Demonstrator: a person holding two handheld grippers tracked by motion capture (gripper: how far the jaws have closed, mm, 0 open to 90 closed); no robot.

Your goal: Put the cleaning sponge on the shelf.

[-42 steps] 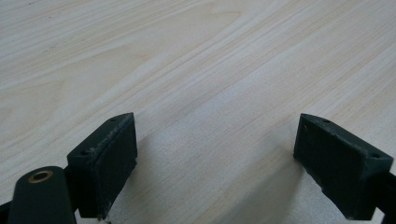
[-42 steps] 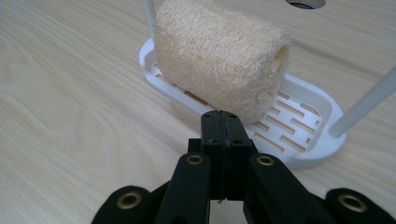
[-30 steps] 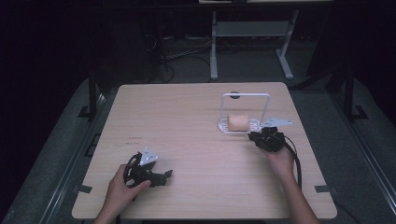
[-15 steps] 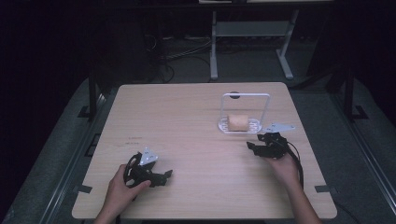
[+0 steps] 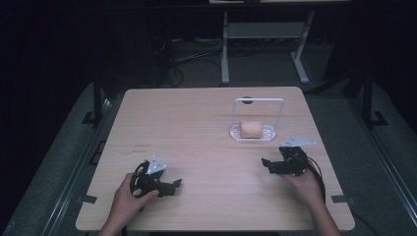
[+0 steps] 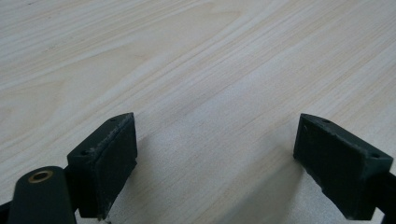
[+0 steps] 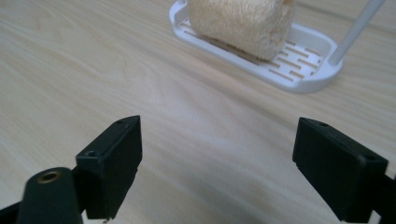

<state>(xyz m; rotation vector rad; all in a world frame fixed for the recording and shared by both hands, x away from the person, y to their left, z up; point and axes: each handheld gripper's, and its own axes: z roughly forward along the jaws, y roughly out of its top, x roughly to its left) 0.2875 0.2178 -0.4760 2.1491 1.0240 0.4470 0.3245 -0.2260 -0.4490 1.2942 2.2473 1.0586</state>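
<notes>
One big wooden table (image 5: pixel 196 128), sitting in a dark room. One white stand with legs (image 5: pixel 263 34), standing on the floor behind the table.

One white rack (image 5: pixel 255 132), sitting on the table toward the far right side, with one thin white hoop rising up over it. One round tan bread roll (image 5: pixel 251 129), lying inside the rack on the slotted tray. Showing close up in the right gripper view too, roll (image 7: pixel 240 23) resting on tray (image 7: pixel 299 63).

Two hands, two grippers. Right hand (image 5: pixel 301 183) holding the right gripper (image 5: pixel 268 164) near the rack, on the side closer to the person, not touching it. Jaws spread wide apart, holding nothing, bare wood between them.

Left hand (image 5: pixel 129 196) holding the left gripper (image 5: pixel 174 186) well apart from the rack, near the table's front left. Jaws also spread wide apart, holding nothing, hanging just over bare wood.
</notes>
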